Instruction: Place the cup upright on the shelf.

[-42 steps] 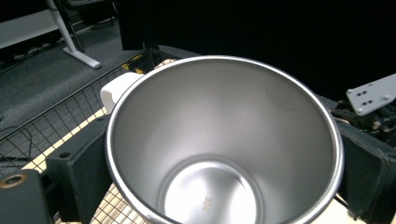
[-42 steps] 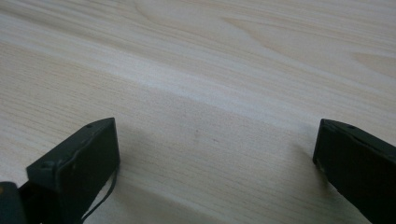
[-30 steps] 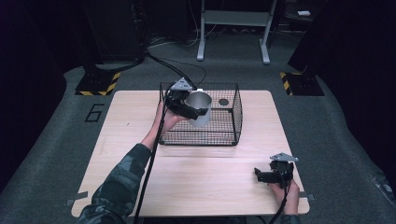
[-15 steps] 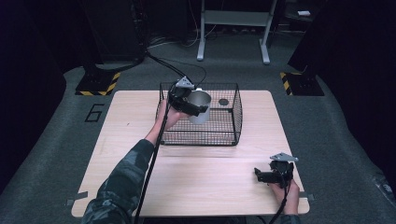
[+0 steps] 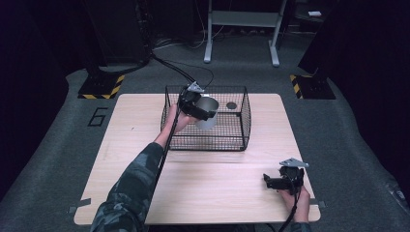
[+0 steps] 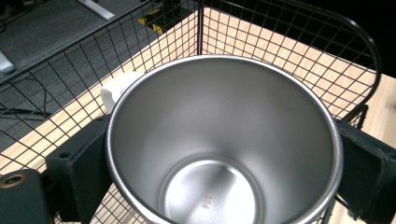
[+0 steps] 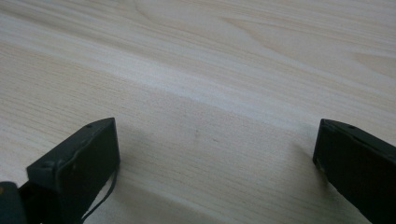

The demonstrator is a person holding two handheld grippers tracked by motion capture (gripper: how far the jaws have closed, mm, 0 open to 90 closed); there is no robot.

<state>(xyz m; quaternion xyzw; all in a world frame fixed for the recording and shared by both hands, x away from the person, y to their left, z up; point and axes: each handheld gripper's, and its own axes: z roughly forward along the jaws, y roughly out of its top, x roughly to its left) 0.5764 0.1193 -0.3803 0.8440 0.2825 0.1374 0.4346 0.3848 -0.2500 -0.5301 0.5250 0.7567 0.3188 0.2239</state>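
Note:
A shiny steel cup (image 5: 208,113) (image 6: 224,144) hangs inside the black wire basket (image 5: 240,137), tilted so that its mouth faces the camera in the left gripper view. My left gripper (image 5: 196,107) is shut on the steel cup, one black jaw on each side of its wall. A small white object (image 6: 114,91) peeks out behind the cup's rim. A small dark disc (image 5: 231,105) lies on the basket floor at the back right. My right gripper (image 5: 272,182) (image 7: 215,163) rests open low over the bare wooden table (image 5: 135,145) near its front right corner, nothing between its jaws.
The basket (image 6: 280,42) stands at the table's back middle, its wire walls close around the cup. Beyond the table lie grey carpet, black-and-yellow striped floor markers (image 5: 99,87) and a metal stand's legs (image 5: 241,34).
The left gripper with the steel cup has shifted slightly to the right and deeper over the basket. The right gripper has stayed where it was.

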